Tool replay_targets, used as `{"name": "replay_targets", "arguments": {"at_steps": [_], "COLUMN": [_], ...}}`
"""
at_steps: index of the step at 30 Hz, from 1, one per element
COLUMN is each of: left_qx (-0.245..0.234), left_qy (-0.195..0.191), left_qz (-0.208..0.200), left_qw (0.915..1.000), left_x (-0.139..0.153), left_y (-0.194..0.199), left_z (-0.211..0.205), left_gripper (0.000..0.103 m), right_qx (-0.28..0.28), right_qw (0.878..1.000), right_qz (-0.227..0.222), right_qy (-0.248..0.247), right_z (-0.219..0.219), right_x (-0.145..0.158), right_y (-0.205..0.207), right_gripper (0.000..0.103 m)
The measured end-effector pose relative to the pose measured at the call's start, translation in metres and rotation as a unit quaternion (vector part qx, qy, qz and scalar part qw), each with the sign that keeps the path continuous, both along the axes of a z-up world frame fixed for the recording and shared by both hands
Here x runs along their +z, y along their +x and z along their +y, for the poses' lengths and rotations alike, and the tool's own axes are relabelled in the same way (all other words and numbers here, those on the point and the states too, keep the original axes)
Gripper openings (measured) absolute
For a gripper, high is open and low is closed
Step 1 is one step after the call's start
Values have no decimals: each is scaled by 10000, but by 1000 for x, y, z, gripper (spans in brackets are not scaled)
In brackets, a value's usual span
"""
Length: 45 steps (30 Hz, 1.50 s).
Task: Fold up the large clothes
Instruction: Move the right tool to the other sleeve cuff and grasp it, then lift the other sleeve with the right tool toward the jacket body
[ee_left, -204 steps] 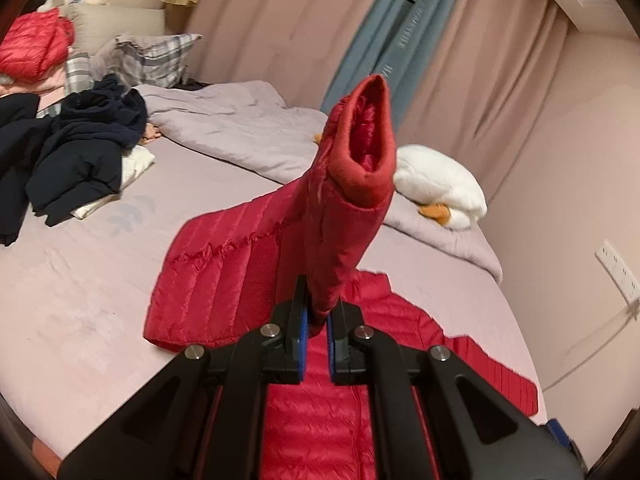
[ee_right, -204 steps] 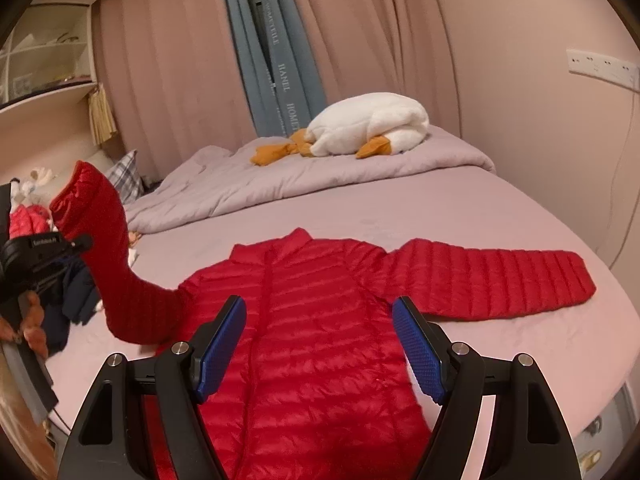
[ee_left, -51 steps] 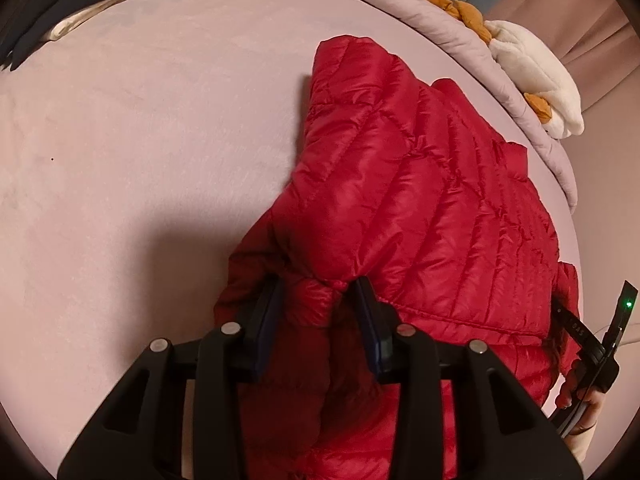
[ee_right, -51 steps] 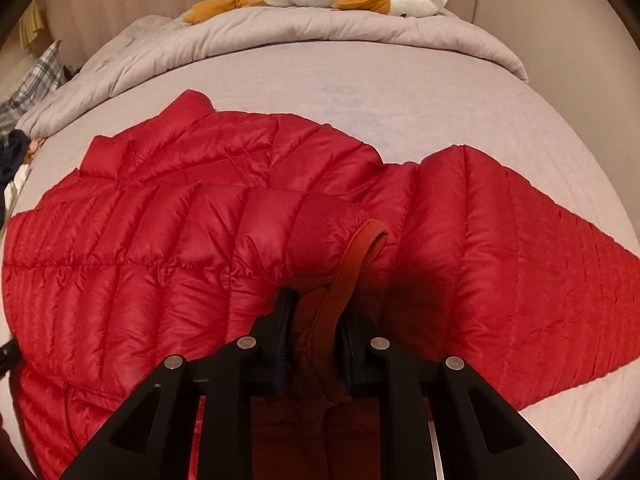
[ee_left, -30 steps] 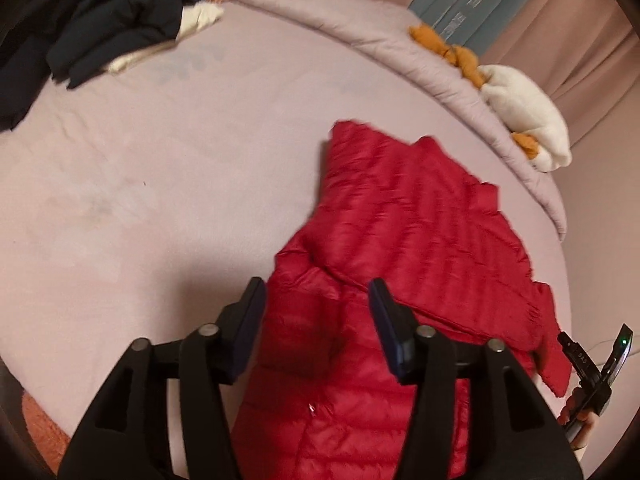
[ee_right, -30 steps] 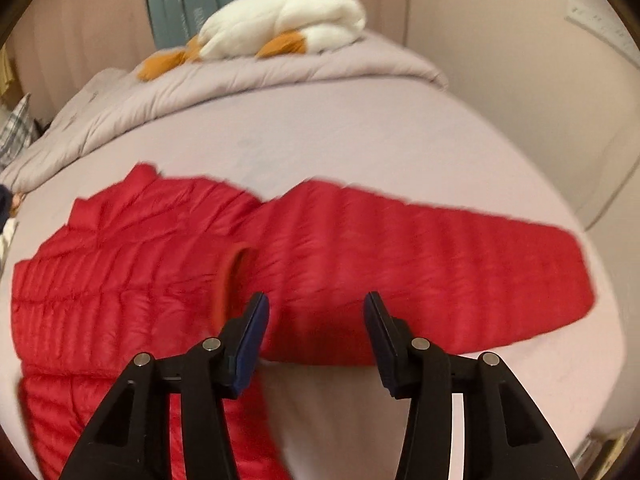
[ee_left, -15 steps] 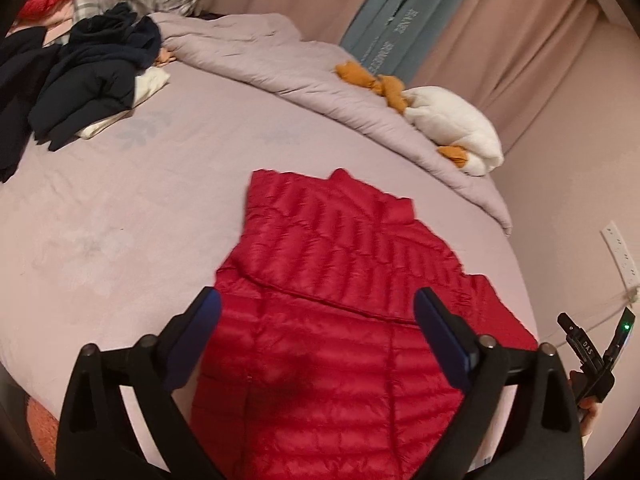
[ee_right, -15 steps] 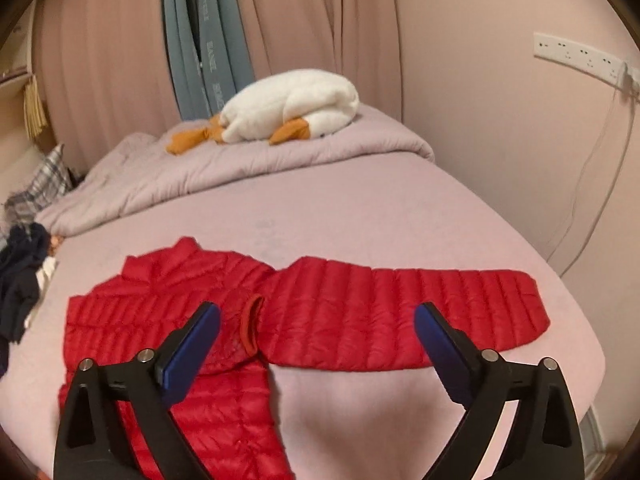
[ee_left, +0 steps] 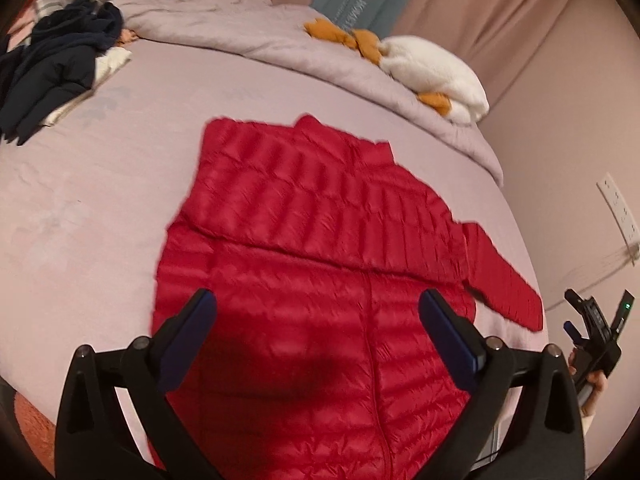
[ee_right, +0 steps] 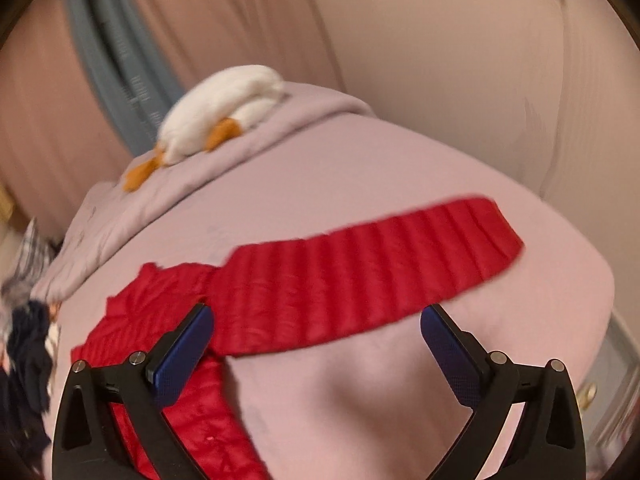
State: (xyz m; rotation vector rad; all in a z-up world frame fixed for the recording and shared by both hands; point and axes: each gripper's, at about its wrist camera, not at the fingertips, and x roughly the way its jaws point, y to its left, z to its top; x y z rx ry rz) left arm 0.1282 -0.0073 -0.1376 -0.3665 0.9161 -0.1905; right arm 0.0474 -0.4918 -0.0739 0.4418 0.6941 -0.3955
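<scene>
Both grippers, left [ee_left: 316, 330] and right [ee_right: 316, 344], hang spread wide, gripping nothing. Motion blur smears the red jacket [ee_left: 320, 240]; its hem is cut off at the bed's [ee_left: 100, 184] near edge.

A home bedroom, to judge by the bed [ee_left: 100, 184] under a mauve sheet, rumpled duvet [ee_left: 224, 28] along its far edge with a plush duck [ee_left: 432, 72] on top, dark clothes [ee_left: 52, 72] heaped at the far left corner, curtains [ee_left: 480, 4] behind, wall socket [ee_left: 618, 208] at right.

you see a white plush duck [ee_left: 434, 74] lying on a rumpled grey duvet [ee_left: 248, 40], dark clothes [ee_left: 52, 68] heaped at the bed's [ee_left: 80, 200] far left, a wall socket [ee_left: 618, 208] right.
</scene>
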Motion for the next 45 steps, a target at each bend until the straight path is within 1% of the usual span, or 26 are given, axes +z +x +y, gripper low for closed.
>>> {"name": "replay_targets", "arguments": {"at_steps": [3, 6, 11, 15, 20, 23, 26, 29, 31, 33, 34, 35, 36, 37, 39, 40, 42, 45], "left_qx": [-199, -322, -414, -433, -471, -489, -506, -502, -492, -456, -422, -395, -354, -323, -268, -220, -124, -1], "left_qy": [34, 71, 85, 139, 188, 244, 287, 312, 336, 366, 380, 394, 413, 417, 401, 380, 329, 230], "left_qz": [91, 134, 179, 213, 281, 311, 351, 337, 325, 318, 317, 321, 328, 318, 276, 239, 191, 175], "left_qw": [9998, 9994, 9989, 9987, 9983, 9980, 9977, 9977, 9977, 9978, 9979, 9979, 9980, 9981, 9985, 9987, 9992, 9996], "left_x": [-5, -7, -11, -15, -19, -21, -23, -24, -24, -24, -24, -24, -23, -23, -20, -19, -17, -15], "left_y": [1, 1, 3, 6, 10, 12, 13, 13, 13, 13, 13, 12, 12, 11, 9, 8, 6, 3], "left_z": [-14, -25, -35, -39, -44, -46, -49, -50, -49, -47, -45, -45, -42, -40, -34, -31, -25, -15], "left_gripper": [101, 101, 101, 101, 101, 101, 101, 101, 101, 101, 101, 101, 101, 101, 101, 101, 101, 101], "right_qx": [-366, -689, -961, -1155, -1195, -1343, -1469, -1539, -1607, -1725, -1804, -1900, -2015, -2069, -2149, -2132, -2136, -2094], "right_qw": [9990, 9969, 9928, 9895, 9895, 9880, 9862, 9839, 9810, 9761, 9730, 9699, 9679, 9671, 9673, 9683, 9694, 9727], "right_qz": [110, 340, 570, 722, 626, 522, 459, 290, 165, 94, 78, 46, -15, -52, 21, 56, 151, 170], "right_qy": [229, 193, 437, 481, 520, 558, 614, 866, 1070, 1319, 1439, 1523, 1503, 1482, 1345, 1298, 1204, 983], "right_z": [-24, -40, -64, -74, -80, -91, -102, -110, -116, -122, -126, -129, -131, -133, -134, -133, -133, -127], "right_x": [-20, -37, -63, -76, -76, -77, -78, -81, -85, -93, -97, -101, -103, -103, -103, -103, -103, -92], "right_y": [-5, -9, -13, -16, -22, -23, -20, -17, -18, -19, -20, -22, -23, -25, -26, -26, -25, -24], "right_gripper": [102, 102, 102, 102, 102, 102, 96, 95, 91, 80, 77, 70, 61, 56, 31, 25, 10, 6]}}
